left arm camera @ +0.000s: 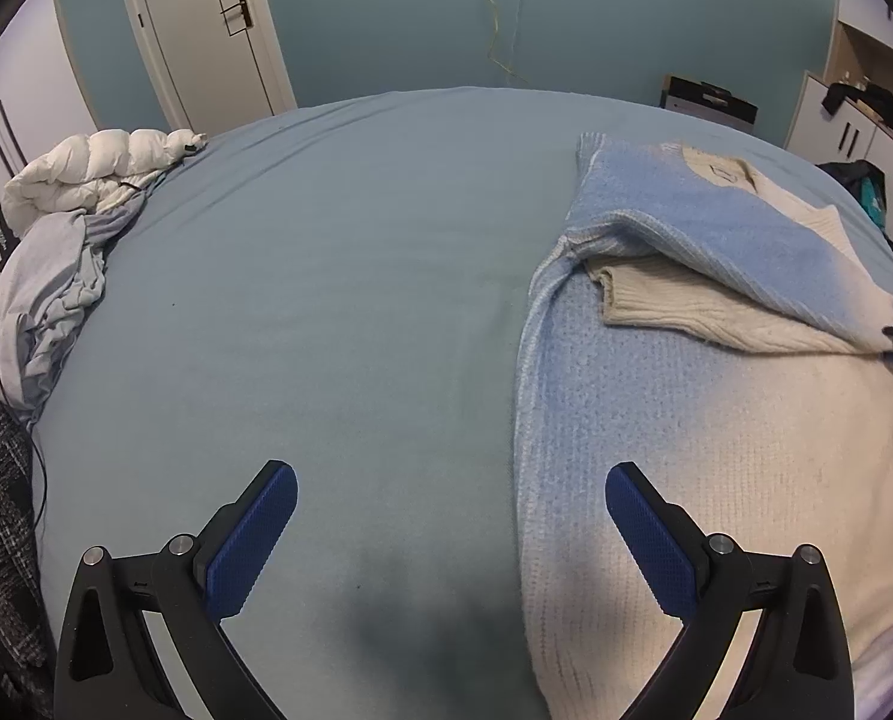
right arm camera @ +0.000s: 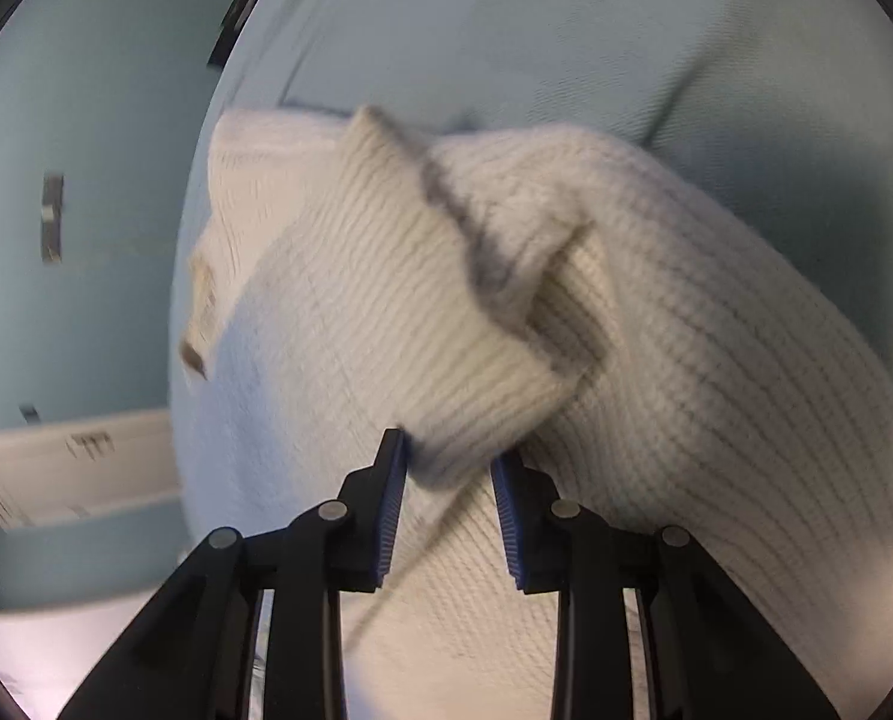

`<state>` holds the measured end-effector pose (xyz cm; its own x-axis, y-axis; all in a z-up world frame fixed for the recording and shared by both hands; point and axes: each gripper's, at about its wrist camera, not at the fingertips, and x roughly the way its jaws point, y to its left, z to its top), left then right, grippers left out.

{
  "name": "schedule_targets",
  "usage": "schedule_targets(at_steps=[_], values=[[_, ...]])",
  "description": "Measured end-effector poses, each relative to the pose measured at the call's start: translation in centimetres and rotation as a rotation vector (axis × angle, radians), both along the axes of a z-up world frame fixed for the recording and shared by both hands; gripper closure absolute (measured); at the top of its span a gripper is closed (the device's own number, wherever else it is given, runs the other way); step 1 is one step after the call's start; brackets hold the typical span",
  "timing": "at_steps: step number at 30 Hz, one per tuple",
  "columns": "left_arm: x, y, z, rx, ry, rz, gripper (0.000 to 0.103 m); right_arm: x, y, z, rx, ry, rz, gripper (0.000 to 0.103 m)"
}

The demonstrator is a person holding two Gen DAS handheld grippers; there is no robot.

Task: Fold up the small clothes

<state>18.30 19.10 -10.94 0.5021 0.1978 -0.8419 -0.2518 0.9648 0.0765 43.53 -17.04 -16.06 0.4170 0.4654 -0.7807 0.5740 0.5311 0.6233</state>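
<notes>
We find the sweater lying partly folded on the bed. The right gripper is clenched on a cream knit fold; the left gripper hangs released above the bare sheet. The thick knit may slip free. A clothes heap at the bed's edge obstructs nothing.

White puffer jacket, door
</notes>
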Motion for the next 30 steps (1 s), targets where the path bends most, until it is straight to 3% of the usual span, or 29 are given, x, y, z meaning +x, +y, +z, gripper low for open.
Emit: schedule_targets(at_steps=[1, 5, 9, 10, 12, 15, 17, 18, 21, 23, 24, 26, 30], values=[[0.0, 0.0, 0.0, 0.002, 0.0, 0.0, 0.0, 0.1, 0.5, 1.4, -0.082, -0.017, 0.029, 0.093], [0.0, 0.3, 0.1, -0.013, -0.004, 0.009, 0.0, 2.3, 4.6, 6.5, -0.401, -0.068, 0.215, 0.098], [0.1, 0.5, -0.1, -0.01, 0.006, 0.012, 0.0, 2.3, 9.0, 12.7, -0.697, -0.272, 0.322, 0.098], [0.1, 0.4, -0.1, -0.01, 0.006, 0.012, 0.0, 2.3, 9.5, 13.2, -0.77, -0.312, 0.347, 0.098], [0.1, 0.2, -0.1, -0.009, 0.004, 0.007, 0.0, 2.8, 10.2, 11.9, -0.864, -0.293, 0.386, 0.098], [0.0, 0.1, 0.0, -0.003, 0.002, -0.001, 0.0, 2.9, 7.4, 6.9, -0.812, -0.177, 0.412, 0.097], [0.1, 0.2, 0.1, -0.012, 0.003, 0.0, 0.0, 4.4, 4.7, 4.0, -0.782, -0.071, 0.434, 0.082], [0.0, 0.2, 0.0, -0.02, 0.002, 0.003, 0.0, 4.1, 3.9, 3.3, -0.788, -0.019, 0.41, 0.057], [0.2, 0.3, -0.1, -0.034, 0.004, 0.002, 0.0, 2.0, 3.6, 6.2, -0.798, -0.017, 0.156, 0.051], [0.3, 0.1, -0.2, -0.021, 0.011, -0.003, 0.0, 1.0, 5.2, 8.7, -0.783, -0.099, 0.104, 0.045], [0.3, 0.0, -0.3, -0.018, 0.012, -0.004, 0.0, 1.0, 6.8, 9.6, -0.753, -0.157, 0.133, 0.036], [0.3, -0.2, -0.3, -0.017, 0.012, -0.008, 0.0, 2.1, 12.0, 10.0, -0.734, -0.207, 0.264, 0.034], [0.3, -0.6, -0.3, -0.031, 0.012, -0.02, 0.0, 4.0, 20.8, 6.0, -0.806, -0.128, 0.546, 0.034]])
